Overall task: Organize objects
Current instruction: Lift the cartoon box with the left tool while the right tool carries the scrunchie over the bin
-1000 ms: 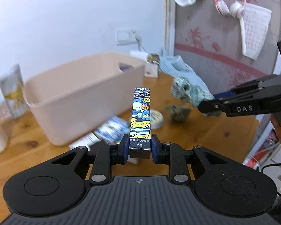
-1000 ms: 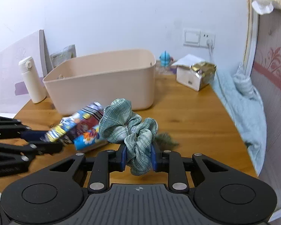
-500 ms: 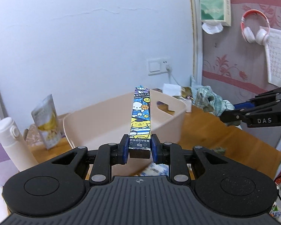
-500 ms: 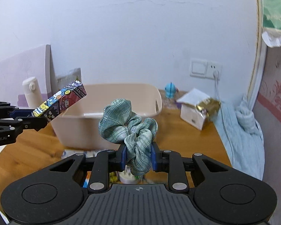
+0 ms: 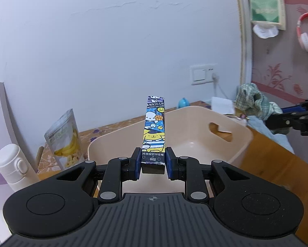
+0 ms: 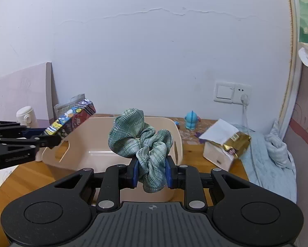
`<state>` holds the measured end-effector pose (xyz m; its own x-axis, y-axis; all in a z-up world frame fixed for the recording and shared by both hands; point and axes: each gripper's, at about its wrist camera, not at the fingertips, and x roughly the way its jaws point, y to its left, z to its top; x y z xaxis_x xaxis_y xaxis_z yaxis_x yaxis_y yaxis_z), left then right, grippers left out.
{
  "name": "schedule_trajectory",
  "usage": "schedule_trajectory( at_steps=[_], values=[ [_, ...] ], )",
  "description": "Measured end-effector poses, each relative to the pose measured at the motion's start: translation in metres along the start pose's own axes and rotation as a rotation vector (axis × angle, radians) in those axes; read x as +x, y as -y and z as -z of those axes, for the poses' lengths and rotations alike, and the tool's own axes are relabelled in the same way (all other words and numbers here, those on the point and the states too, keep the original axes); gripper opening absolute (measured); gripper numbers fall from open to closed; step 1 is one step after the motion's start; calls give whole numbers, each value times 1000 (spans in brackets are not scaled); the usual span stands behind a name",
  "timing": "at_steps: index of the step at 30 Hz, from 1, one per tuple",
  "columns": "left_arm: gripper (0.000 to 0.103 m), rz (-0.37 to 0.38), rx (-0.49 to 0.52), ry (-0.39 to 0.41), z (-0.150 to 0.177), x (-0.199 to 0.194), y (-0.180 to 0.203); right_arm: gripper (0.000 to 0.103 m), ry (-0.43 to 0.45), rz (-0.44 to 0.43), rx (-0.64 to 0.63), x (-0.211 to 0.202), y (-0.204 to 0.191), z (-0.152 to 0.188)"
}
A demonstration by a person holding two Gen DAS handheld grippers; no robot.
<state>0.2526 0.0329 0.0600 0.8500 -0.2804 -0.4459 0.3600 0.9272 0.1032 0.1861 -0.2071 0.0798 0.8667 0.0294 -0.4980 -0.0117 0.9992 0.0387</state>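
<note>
Left gripper [image 5: 153, 165]: jaws are closed on the near end of a long cartoon-printed pen box [image 5: 154, 131], which is held pointing straight ahead along the fingers. Directly beyond and below the box tip a beige plastic bin [image 5: 197, 144] is seen on the wooden table [image 5: 277, 164]; its inside looks bare where visible. Whether the box tip is past the bin's near rim cannot be told from this view.

Ahead-left of the left gripper a banana-chip pouch [image 5: 64, 140] is propped by the wall, and nearer on the left a white flask [image 5: 14, 166] is standing. Far ahead, behind the bin, a small blue figure [image 5: 183, 103] is noted.

Right gripper [image 6: 150, 174]: jaws are pinched on a green striped scrunchie [image 6: 140, 142], which bulges up and forward from between the pads. The bin [image 6: 75, 142] is straight ahead and below it. To the left of the right gripper, the left gripper [image 6: 49, 140] is seen carrying the pen box [image 6: 69, 121] over the bin's left rim.

Ahead-right of the right gripper a white carton with a gold packet [image 6: 226, 146] is resting on the table [image 6: 195, 154], and further right a pale blue cloth [image 6: 271, 160] is bunched.
</note>
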Motion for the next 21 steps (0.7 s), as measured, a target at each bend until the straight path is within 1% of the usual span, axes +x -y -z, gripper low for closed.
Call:
schedule_trajectory(
  at_steps=[7,12,16,19,21],
  values=[
    [24,-23,-15,-43,-7,37,-6,24,-22,-7,3,34,-2,-15],
    [24,-37,-26,-112,-8,64,-6,24,-45,-7,-19,58,-6,-21],
    [24,-50,-36,-177,-6,84,-8,24,-85,-9,-37,79,-10,-23],
    [24,-83,-43,-231,-2,97,-10,25,-121,-5,-55,94,-13,-22],
    [24,-83,-41,-253,2,103,-11,25,-140,9,-71,103,-15,-20]
  ],
)
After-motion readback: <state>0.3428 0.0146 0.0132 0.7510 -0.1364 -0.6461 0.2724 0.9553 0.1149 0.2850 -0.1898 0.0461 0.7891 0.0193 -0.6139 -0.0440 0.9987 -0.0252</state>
